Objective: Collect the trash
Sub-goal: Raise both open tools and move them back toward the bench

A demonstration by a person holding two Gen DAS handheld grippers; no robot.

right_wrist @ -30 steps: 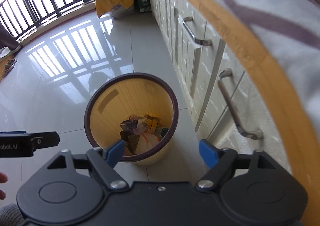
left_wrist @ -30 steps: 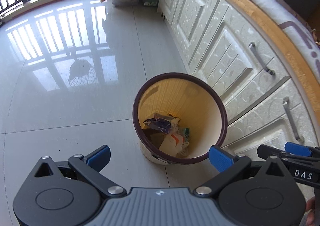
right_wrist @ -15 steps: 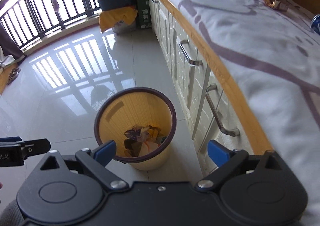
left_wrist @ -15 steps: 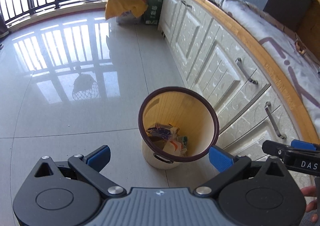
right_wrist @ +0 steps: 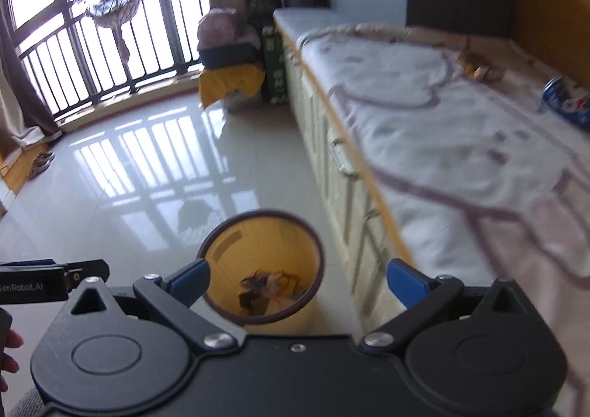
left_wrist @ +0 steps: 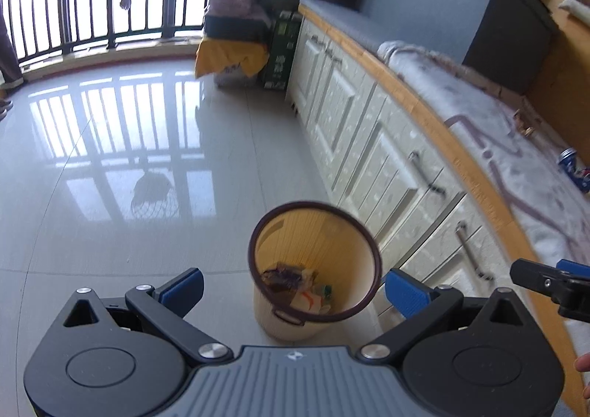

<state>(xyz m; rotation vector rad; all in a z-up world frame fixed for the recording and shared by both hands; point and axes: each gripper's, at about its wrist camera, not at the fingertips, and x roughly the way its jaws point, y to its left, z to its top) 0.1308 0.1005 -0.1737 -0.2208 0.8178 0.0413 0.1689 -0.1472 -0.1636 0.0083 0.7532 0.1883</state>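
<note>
A cream waste bin with a dark rim [left_wrist: 363, 232] stands on the tiled floor beside the cabinets, with several wrappers inside [left_wrist: 298, 284]; it also shows in the right wrist view [right_wrist: 221, 243]. My left gripper [left_wrist: 293, 288] is open and empty, above and short of the bin. My right gripper [right_wrist: 297, 278] is open and empty, also above the bin. A crushed blue can [right_wrist: 566, 103] and a brown crumpled scrap [right_wrist: 475, 66] lie on the white patterned cloth [right_wrist: 442, 144] on the counter; the can also shows in the left wrist view [left_wrist: 573, 168].
White cabinets with metal handles [left_wrist: 424, 169] run along the right under a wooden counter edge [left_wrist: 475, 173]. A yellow-draped pile [left_wrist: 230, 55] and a green box [left_wrist: 281, 51] stand by the railing [left_wrist: 92, 11]. The glossy floor [left_wrist: 129, 158] stretches left.
Both grippers have risen and tilted up away from the bin, so the bin looks smaller and the counter top with the can and scrap has come into view. Both stay open.
</note>
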